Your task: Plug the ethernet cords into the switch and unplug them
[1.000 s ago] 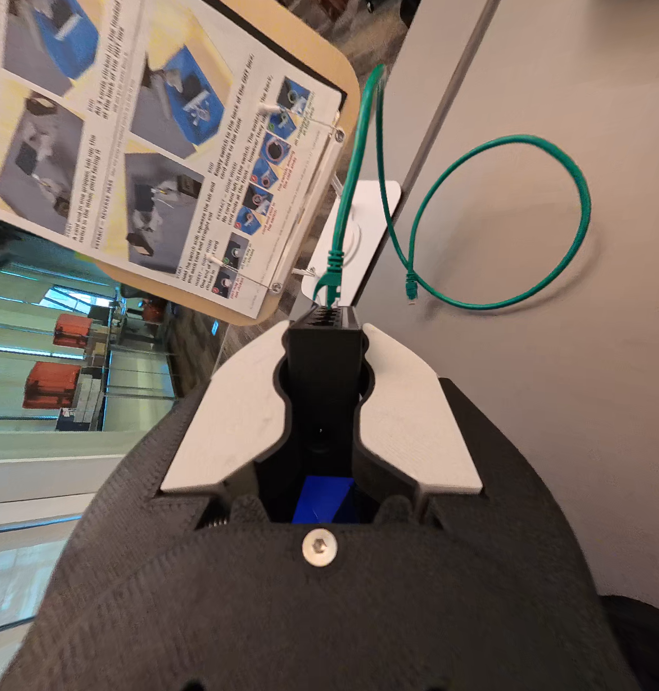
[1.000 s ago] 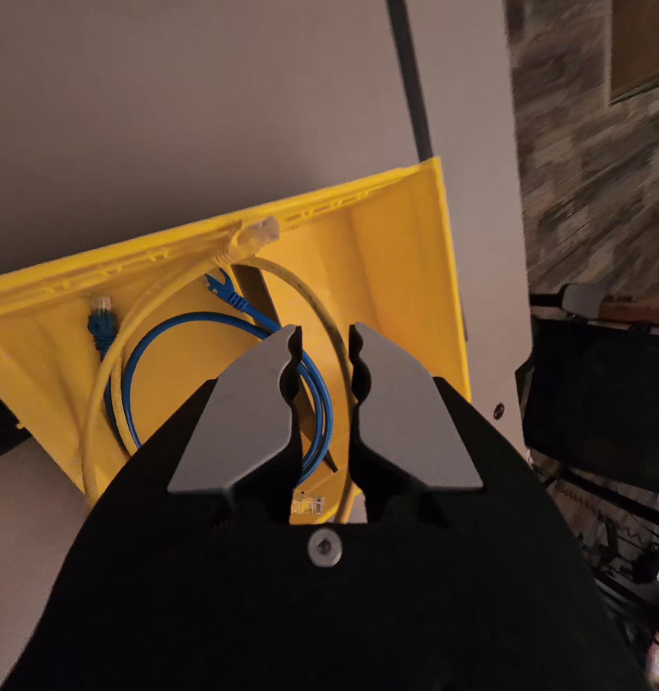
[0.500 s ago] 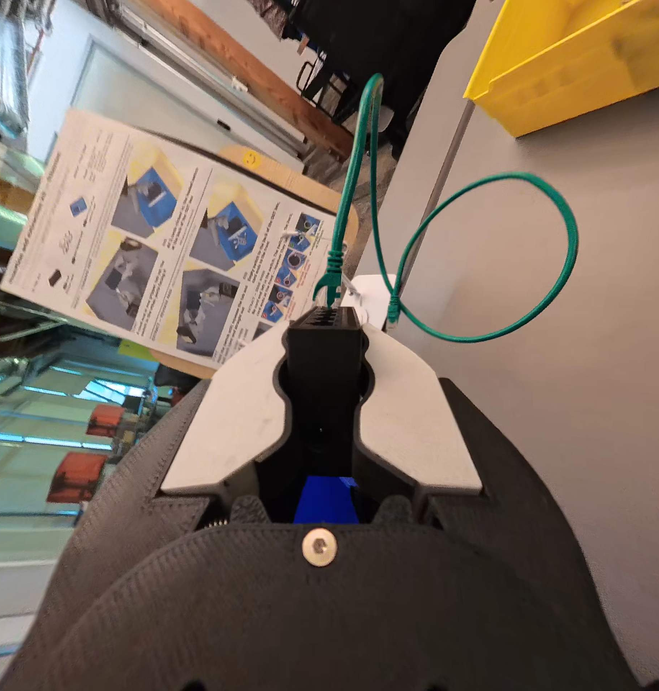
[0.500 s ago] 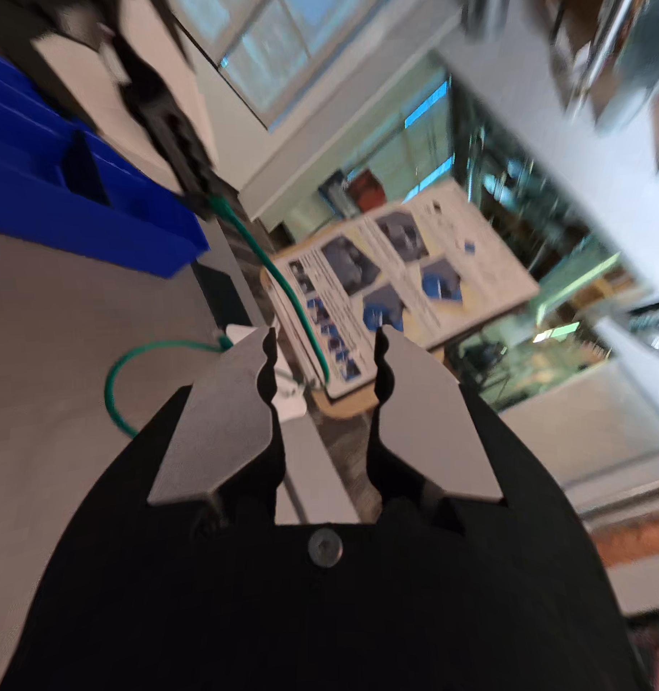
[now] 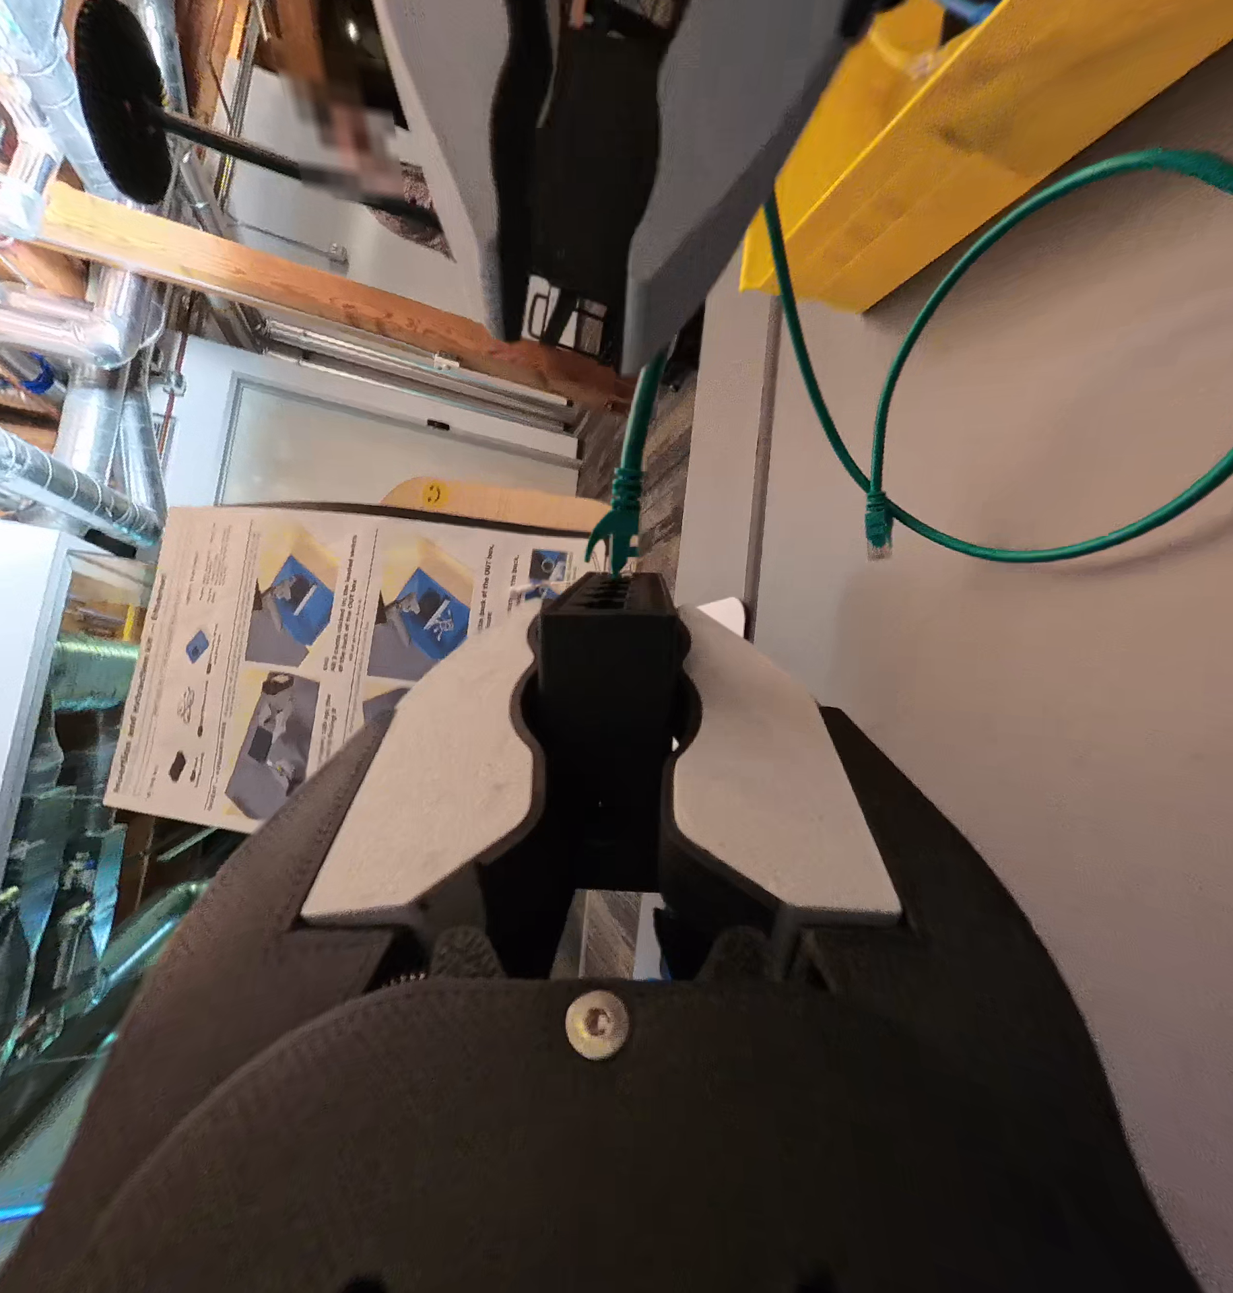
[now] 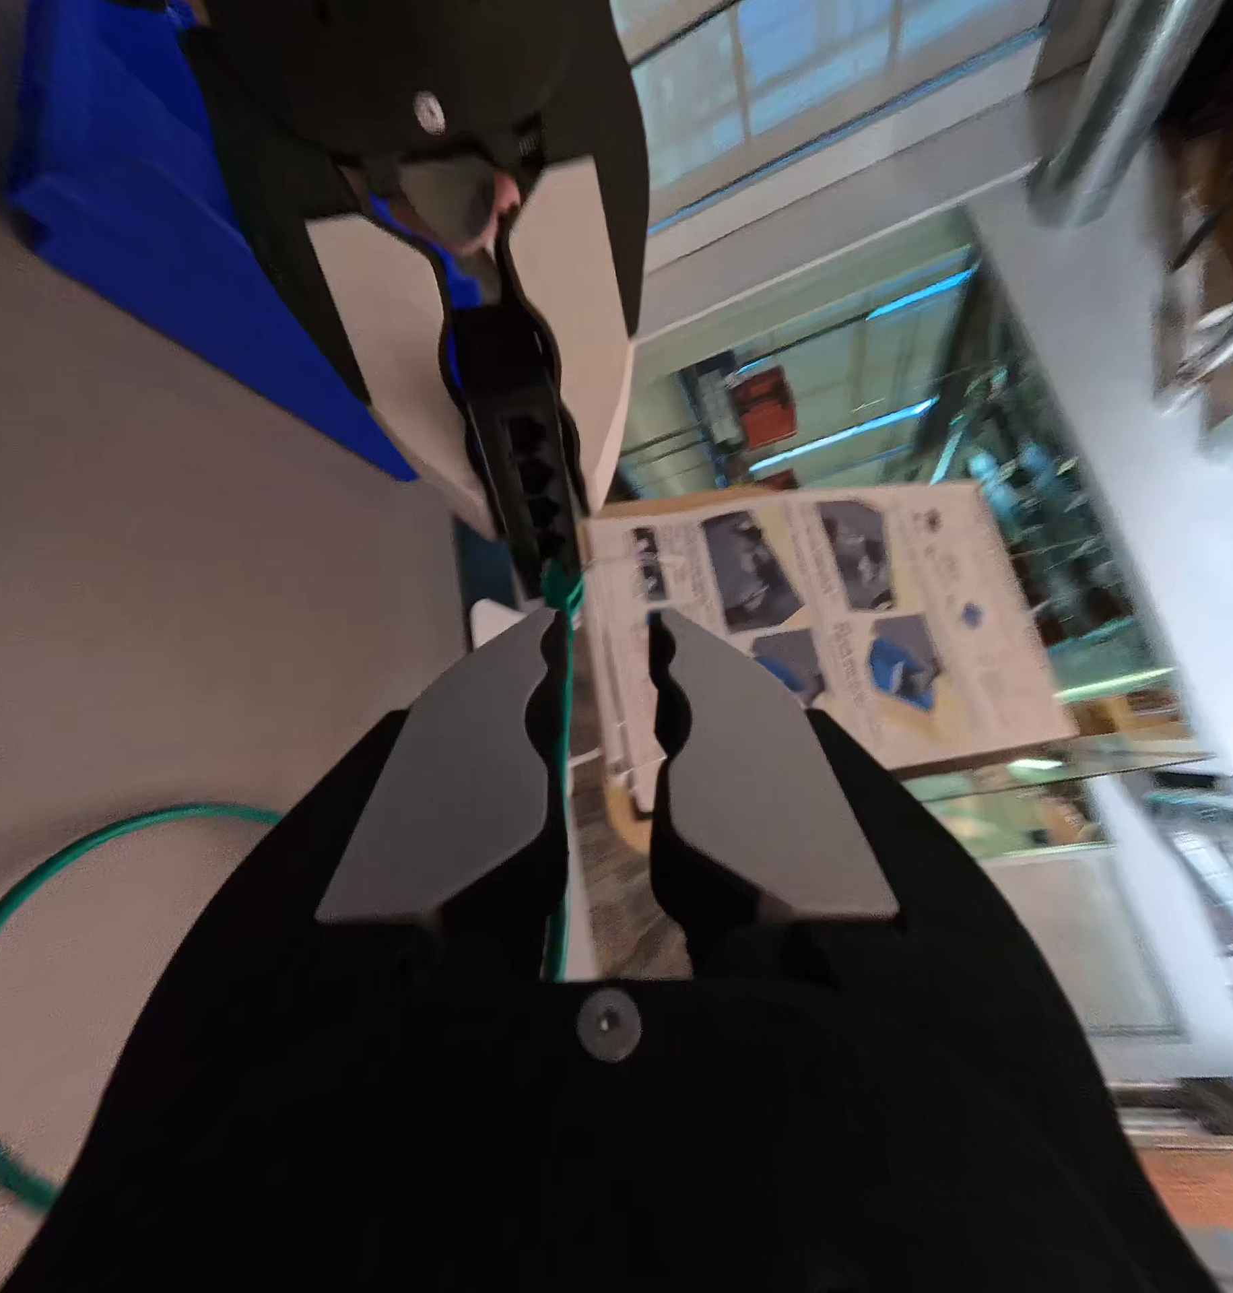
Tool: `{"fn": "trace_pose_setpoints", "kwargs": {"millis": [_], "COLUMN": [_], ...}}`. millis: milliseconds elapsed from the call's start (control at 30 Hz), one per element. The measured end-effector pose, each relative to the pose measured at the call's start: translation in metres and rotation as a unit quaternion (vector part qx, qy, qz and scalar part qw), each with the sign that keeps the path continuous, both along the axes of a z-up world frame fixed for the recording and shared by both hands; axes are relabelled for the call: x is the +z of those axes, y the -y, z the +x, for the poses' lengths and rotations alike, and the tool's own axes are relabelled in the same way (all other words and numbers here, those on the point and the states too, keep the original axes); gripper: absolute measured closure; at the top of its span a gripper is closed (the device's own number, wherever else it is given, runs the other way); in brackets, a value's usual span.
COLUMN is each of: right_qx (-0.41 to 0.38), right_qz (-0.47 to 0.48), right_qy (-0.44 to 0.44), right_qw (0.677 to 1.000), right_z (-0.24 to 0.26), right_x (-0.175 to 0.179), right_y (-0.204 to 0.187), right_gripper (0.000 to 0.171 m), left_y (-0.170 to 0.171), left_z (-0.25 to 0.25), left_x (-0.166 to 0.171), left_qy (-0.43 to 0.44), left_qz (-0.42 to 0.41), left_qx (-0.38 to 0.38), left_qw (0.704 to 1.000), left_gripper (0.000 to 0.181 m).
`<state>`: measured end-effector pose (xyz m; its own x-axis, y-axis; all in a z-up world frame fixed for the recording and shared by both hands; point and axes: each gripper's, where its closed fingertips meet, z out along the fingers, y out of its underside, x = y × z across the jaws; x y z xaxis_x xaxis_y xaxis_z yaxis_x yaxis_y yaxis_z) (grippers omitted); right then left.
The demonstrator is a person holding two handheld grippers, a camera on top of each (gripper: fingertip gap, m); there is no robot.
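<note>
- in the left gripper (image 5: pixel 610 630), off the table (image 5: pixel 1019 769), we hold the black switch (image 5: pixel 610 672); its jaws are pressed against the switch's two sides, with the port row facing away from us.
- one plug (image 5: pixel 617 542) of the green cord (image 5: pixel 900 518) sits in a port at the end of that row, so we judge one insertion done.
- the cord's other plug (image 5: pixel 877 535) lies loose on the table to the right, at the foot of its wide loop, well apart from the switch.
- in the right wrist view, the right gripper (image 6: pixel 603 619) faces the switch (image 6: pixel 529 476) head on; its jaws are spread and pinch nothing.
- the cord (image 6: pixel 566 714) runs from the seated plug (image 6: pixel 563 588) back between those jaws, close along the left finger (image 6: pixel 459 769); we cannot tell whether it touches.
- the other ports look empty from here, though the view is blurred.
- far right on the table is a yellow bin (image 5: pixel 949 140); behind the left gripper (image 6: pixel 522 455) in the right wrist view is a blue bin (image 6: pixel 144 210). we cannot see from here whether either holds more cords.
- our judgement: we are early to midway. left to do: close on the seated plug or the cord near it and pull it out, or first bring the loose end or other cords in; the pictures do not settle which comes next.
- a printed sheet (image 5: pixel 319 651) on a board stands beyond the table edge, out of the way.
</note>
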<state>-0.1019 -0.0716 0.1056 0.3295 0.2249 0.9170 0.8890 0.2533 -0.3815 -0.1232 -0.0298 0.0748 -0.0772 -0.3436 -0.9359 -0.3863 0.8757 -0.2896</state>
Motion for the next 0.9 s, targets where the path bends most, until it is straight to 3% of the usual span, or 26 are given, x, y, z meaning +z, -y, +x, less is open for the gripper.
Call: {"fn": "trace_pose_setpoints", "kwargs": {"millis": [100,167,400,567,733,900], "right_qx": [-0.019,-0.037,-0.141,-0.207,-0.242,-0.258], "right_qz": [-0.088,-0.112,-0.027,0.040,0.087,0.141], "right_qy": [-0.024,0.001,0.000,-0.016,-0.038,-0.041], "right_qw": [0.996,0.993,0.990,0.977,0.966,0.955], "right_z": [0.019,0.025,0.028,0.027,0.034,0.033], "right_x": [-0.024,-0.038,-0.014,-0.007,-0.002,0.009], "right_y": [-0.005,-0.009,-0.020,-0.031,-0.035,-0.030], "right_gripper": [0.148,0.158,0.166,0.167,0.167,0.167], "left_y": [0.013,0.019,-0.004,-0.031,-0.033,-0.033], "left_z": [0.004,0.006,0.005,0.002,0.002,0.001], "left_x": [0.000,0.001,0.014,0.017,0.020,0.035], "left_qy": [0.002,0.007,0.059,0.105,0.133,0.184], "left_qz": [0.003,0.000,-0.037,-0.141,-0.344,-0.492], "left_qx": [-0.018,-0.030,0.025,0.079,0.058,0.010], "left_qw": [1.000,1.000,0.997,0.981,0.928,0.851], "left_gripper": [0.152,0.154,0.150,0.136,0.082,0.085]}}
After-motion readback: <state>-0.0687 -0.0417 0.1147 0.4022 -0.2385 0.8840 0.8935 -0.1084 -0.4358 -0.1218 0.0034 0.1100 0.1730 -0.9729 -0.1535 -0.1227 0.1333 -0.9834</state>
